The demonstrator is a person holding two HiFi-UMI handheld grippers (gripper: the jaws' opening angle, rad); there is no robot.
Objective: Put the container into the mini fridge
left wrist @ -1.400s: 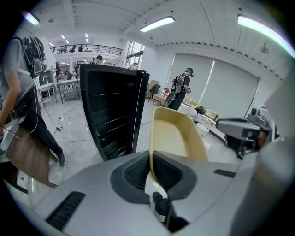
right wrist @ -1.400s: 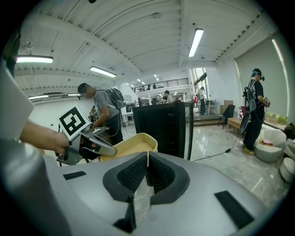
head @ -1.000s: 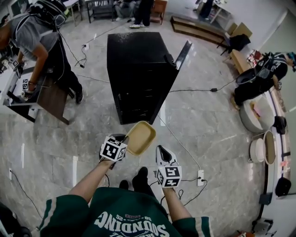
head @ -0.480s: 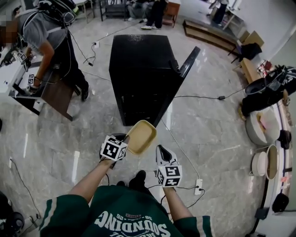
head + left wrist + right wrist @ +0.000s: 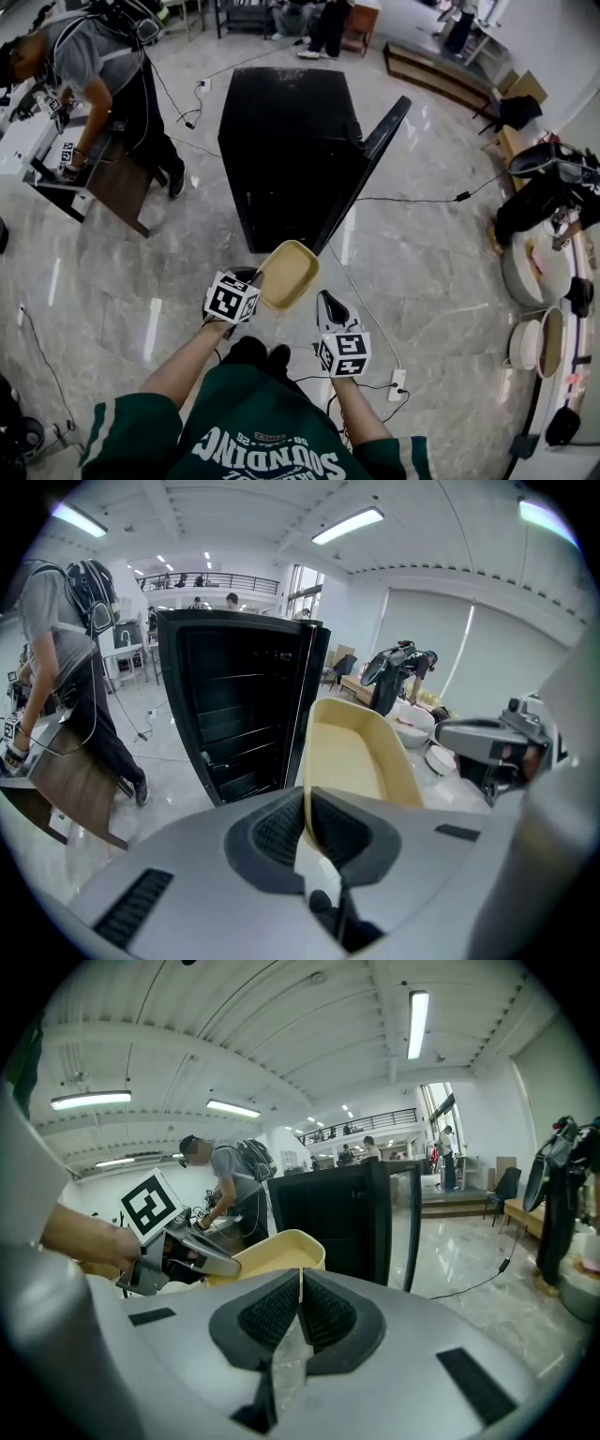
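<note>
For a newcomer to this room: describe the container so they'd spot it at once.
Find the black mini fridge with its door open. In front of it the left gripper holds the container by its rim. It is a shallow, empty, pale yellow tray; fridge and gripper are black and grey.

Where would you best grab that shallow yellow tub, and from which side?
By the thin wall at its near short end, coming from the side away from the mini fridge. The container is a shallow open tub, likely too wide to span, but its rim fits between two jaws. The left gripper holds it just so, far end free.
</note>
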